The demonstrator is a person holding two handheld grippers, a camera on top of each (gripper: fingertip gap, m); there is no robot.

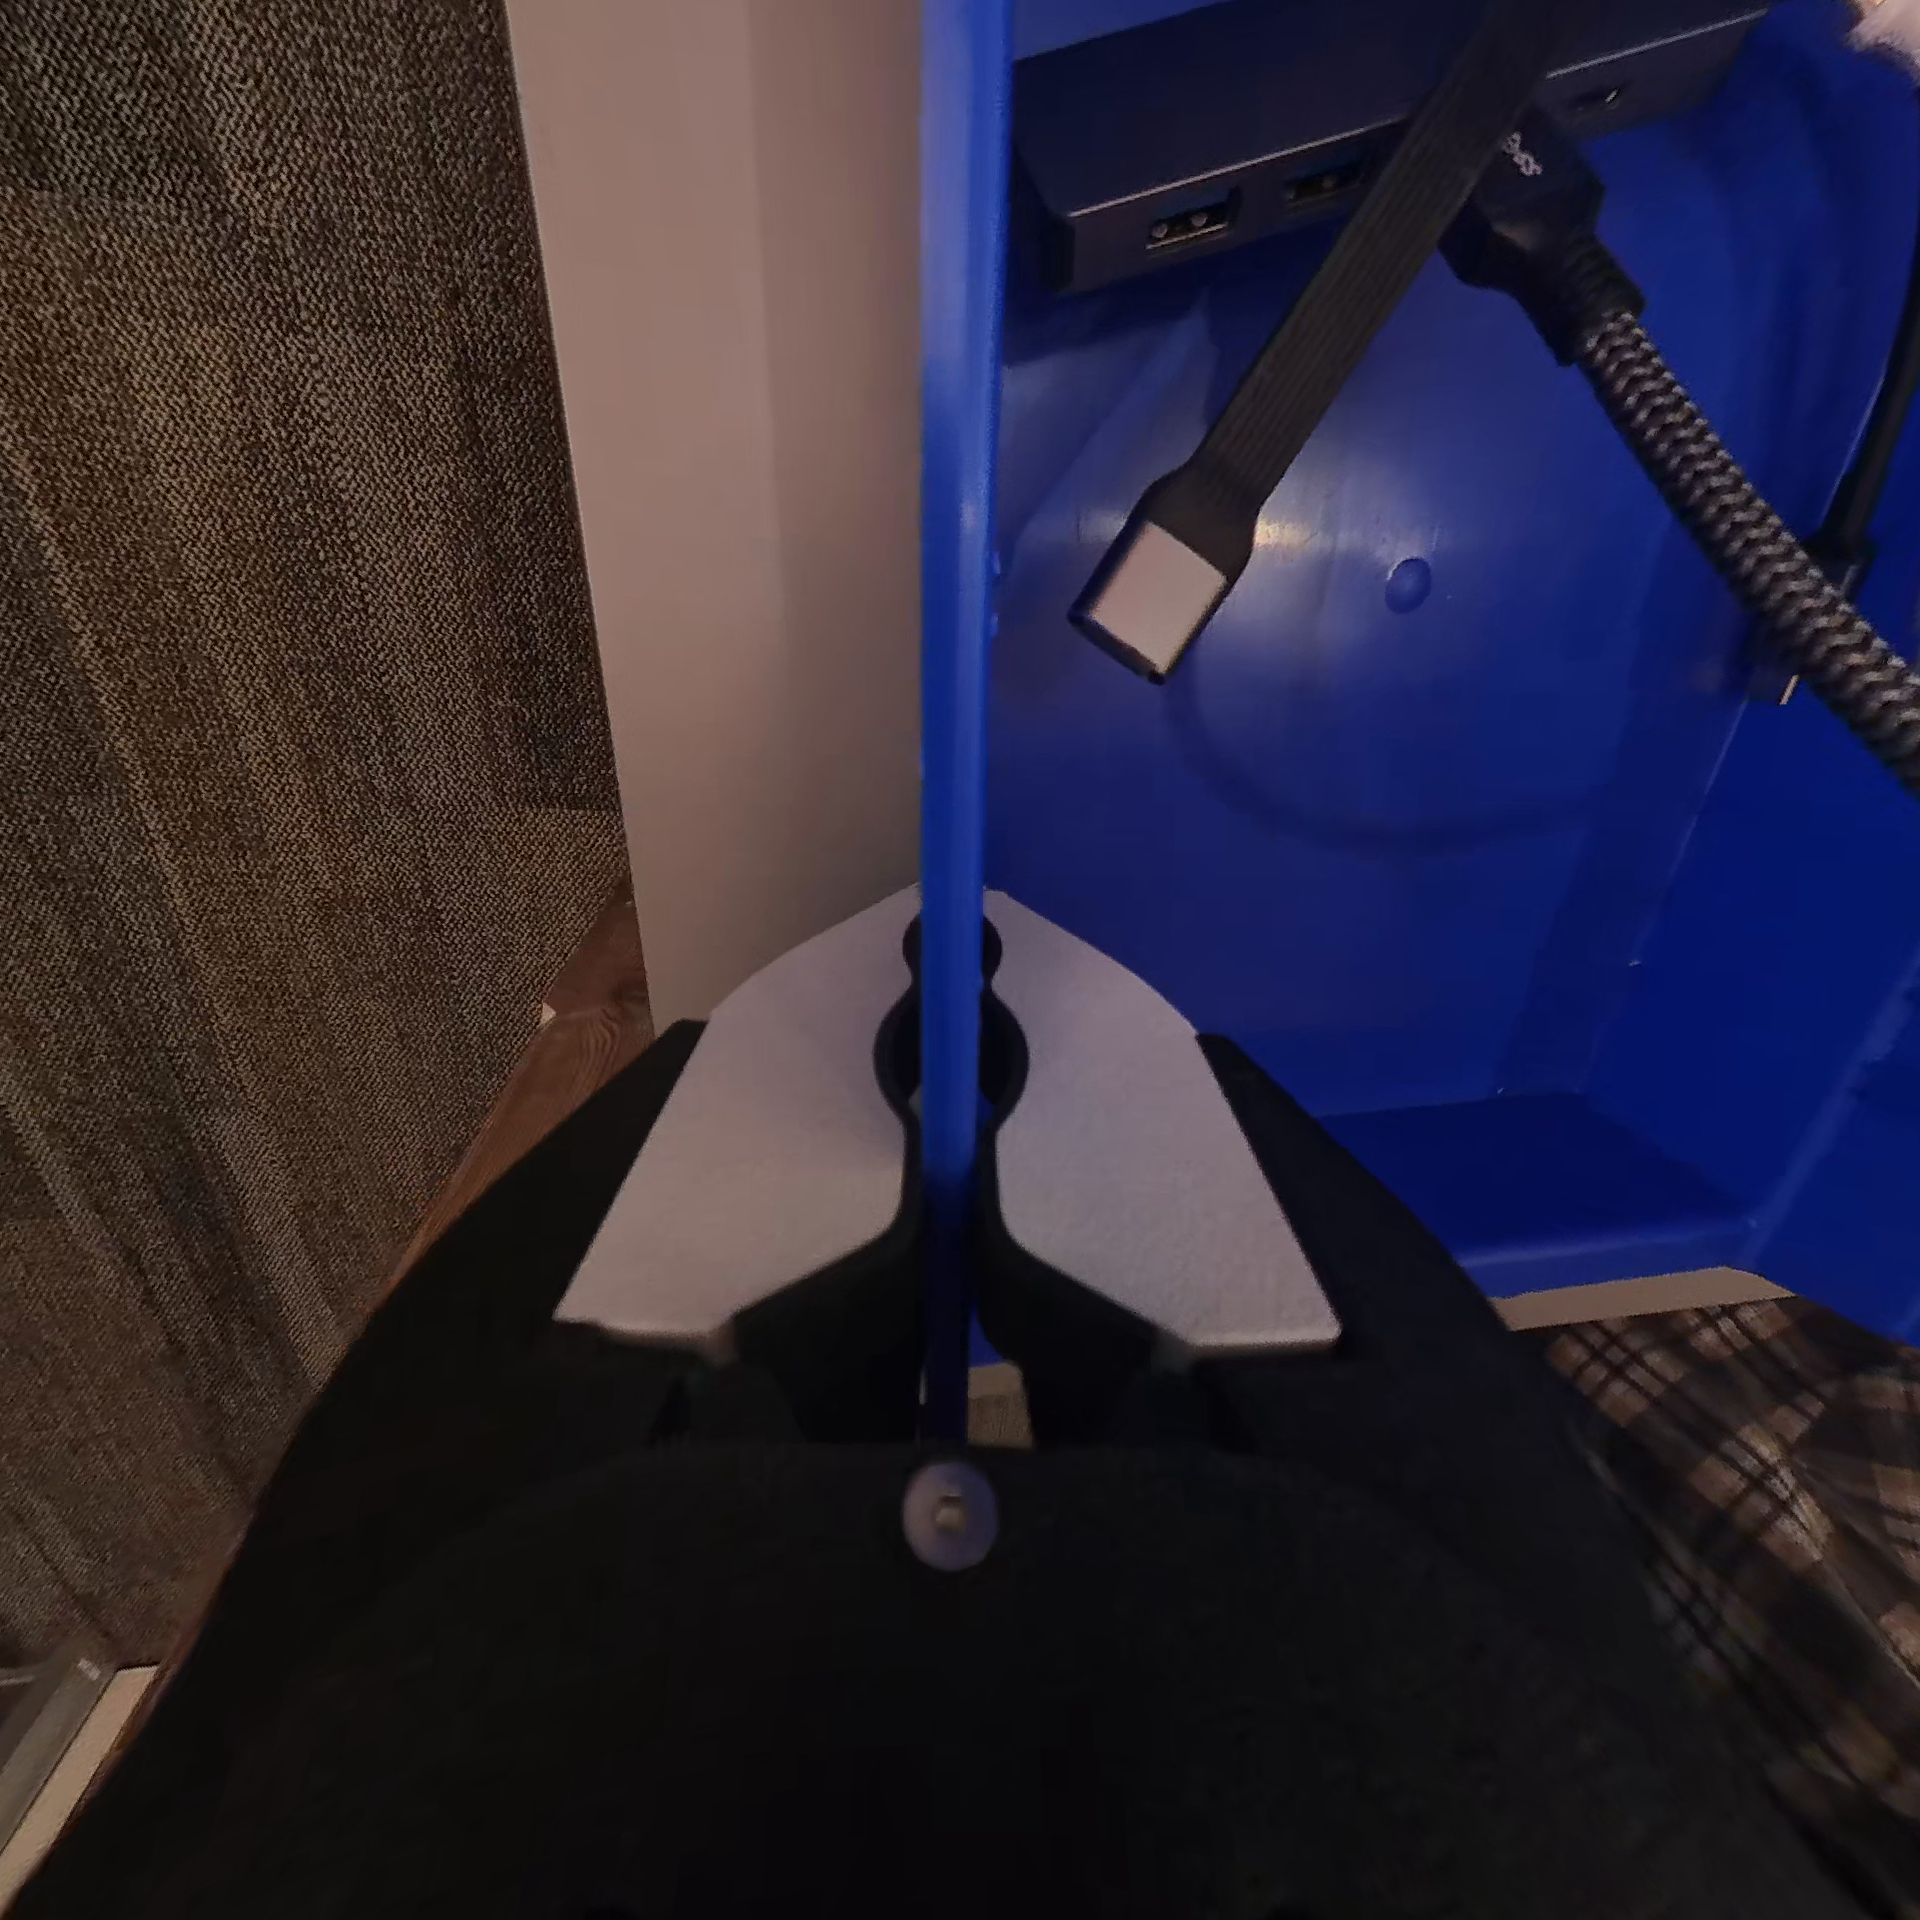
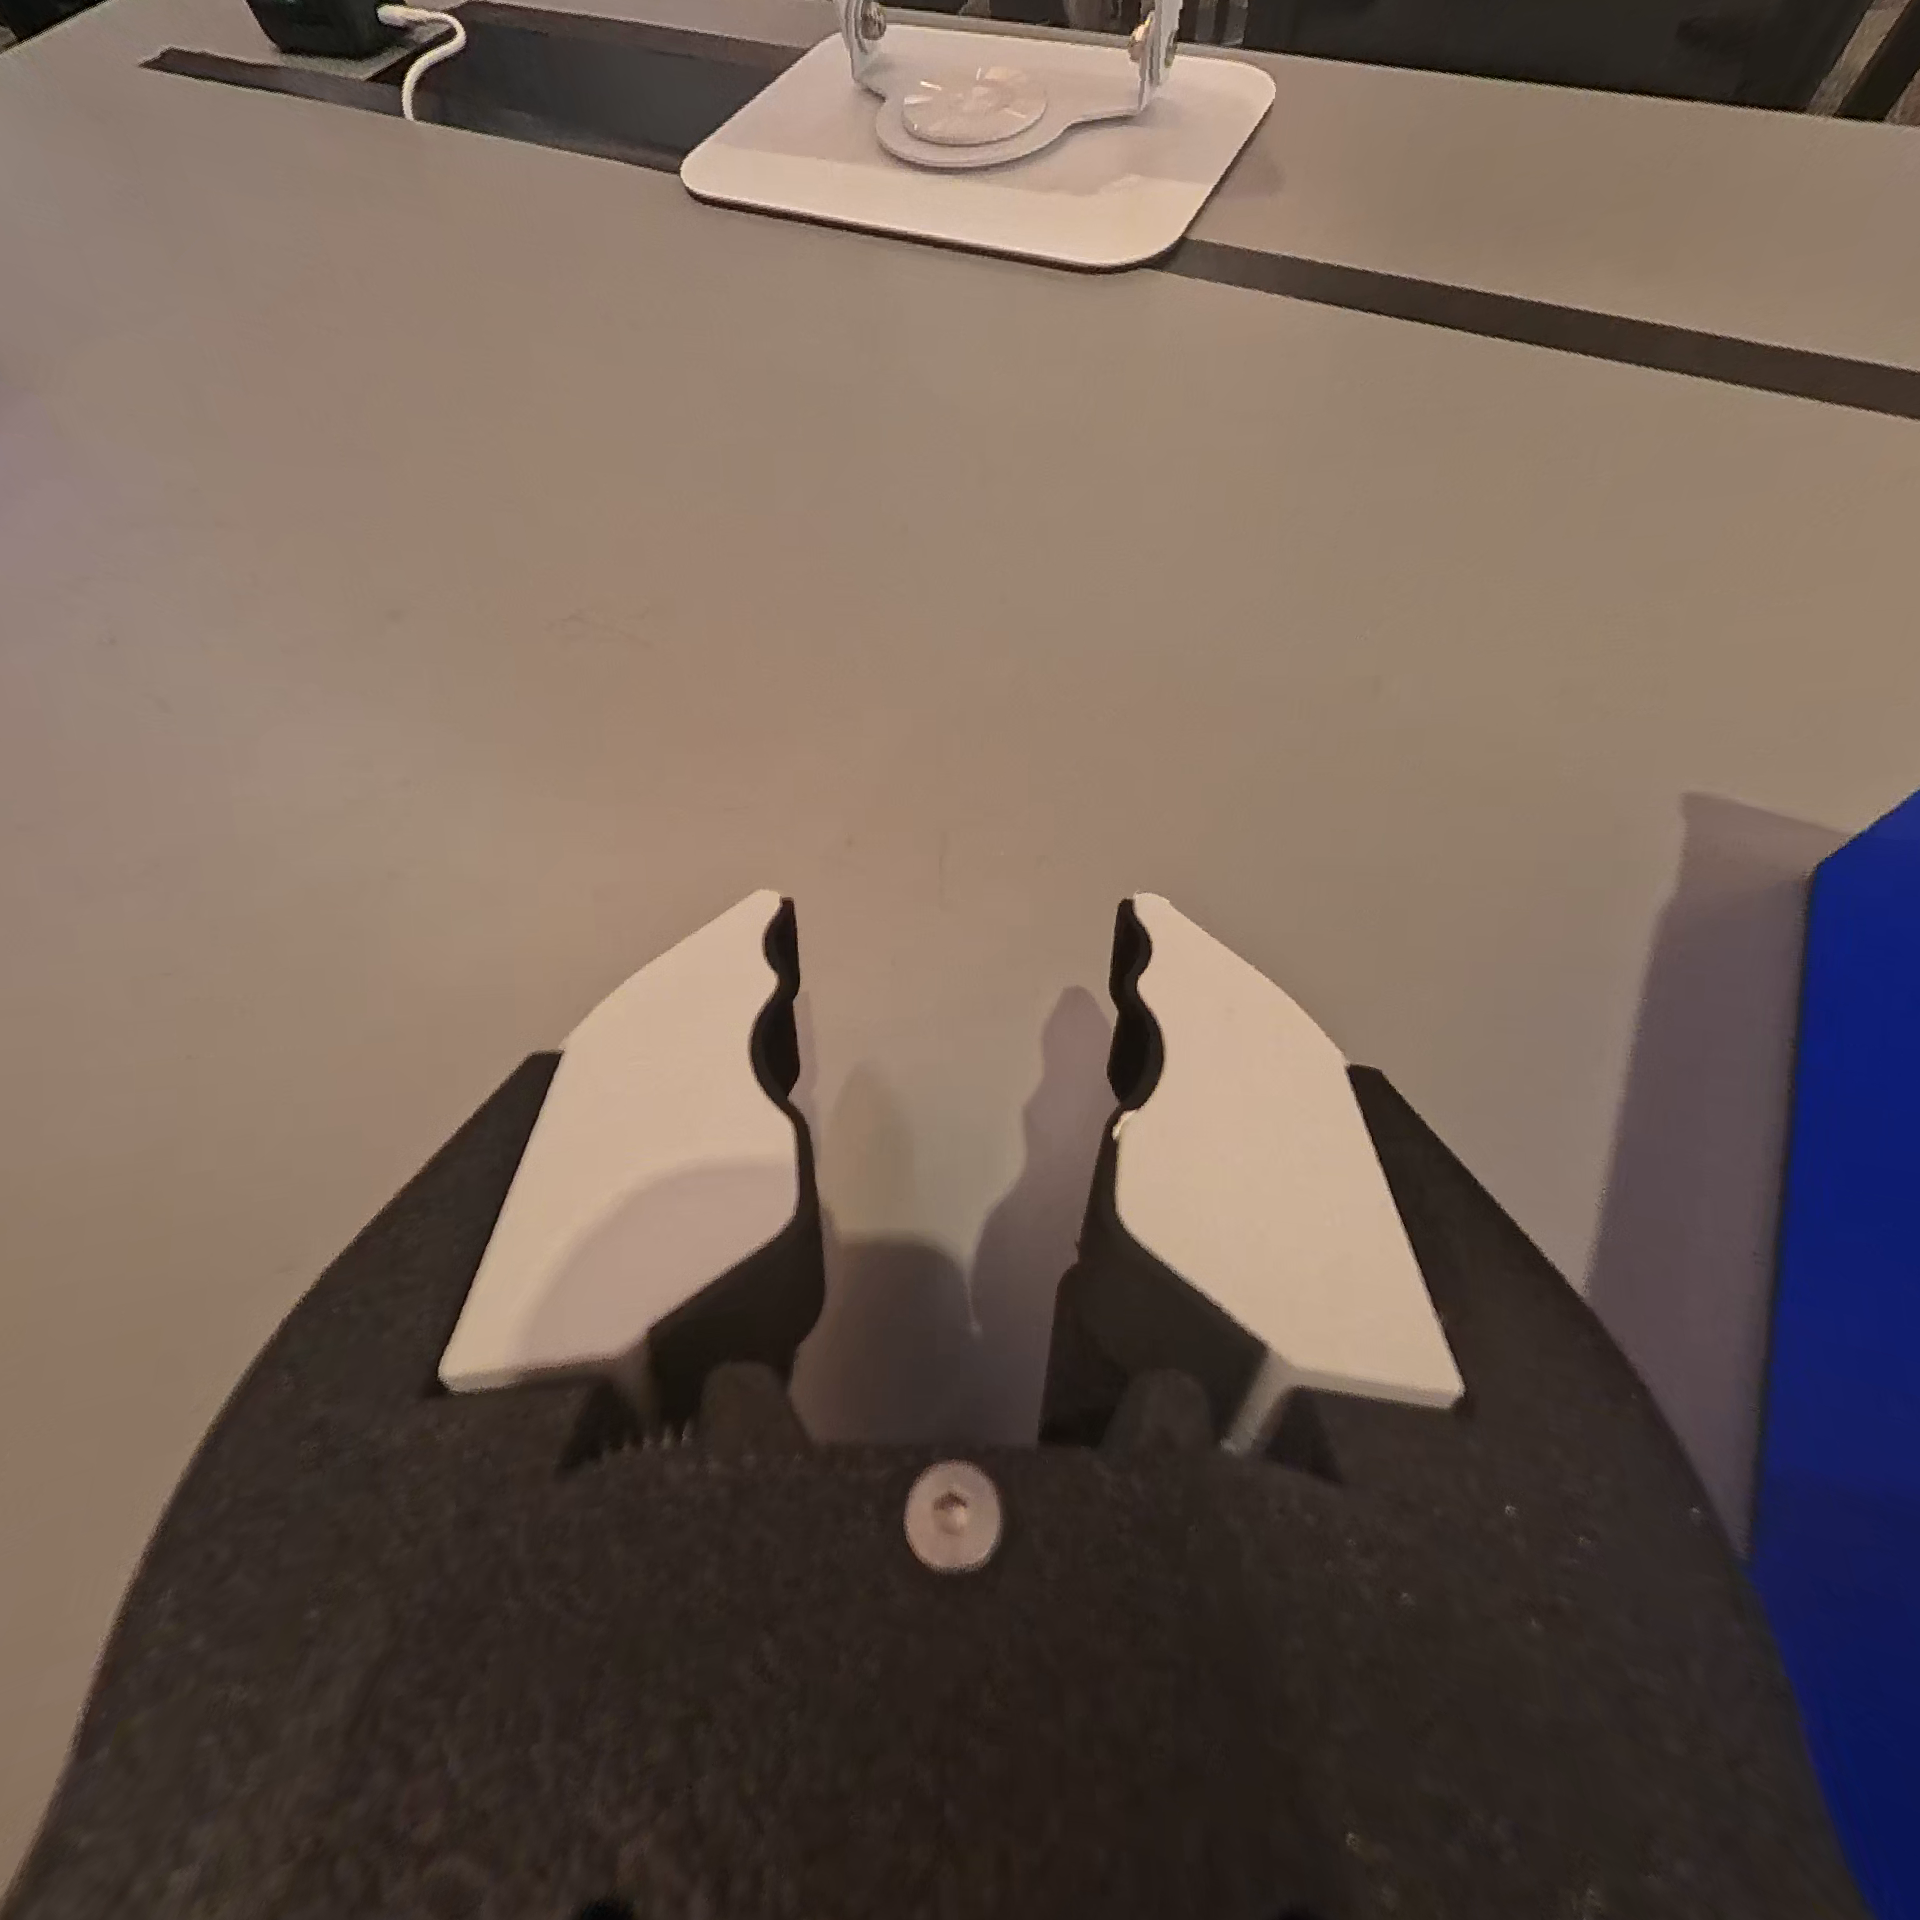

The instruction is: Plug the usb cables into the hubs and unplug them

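Observation:
In the left wrist view my left gripper is shut on the thin wall of a blue plastic bin, which it holds tilted. Inside the bin lies a black USB hub with several ports showing. A flat black cable ends in a loose silver USB plug that hangs free. A braided black-and-white cable has its black plug at the hub's face; whether it is seated I cannot tell. In the right wrist view my right gripper is open and empty above the grey table.
The blue bin's side shows at the right edge of the right wrist view. A white stand on a flat base sits at the table's far side, with a white cable at the far left. Grey carpet and checked fabric lie below. The tips of one gripper are about 75 centimeters away from the tips of the other. It is some 35 centimeters from my right tips to the flat base.

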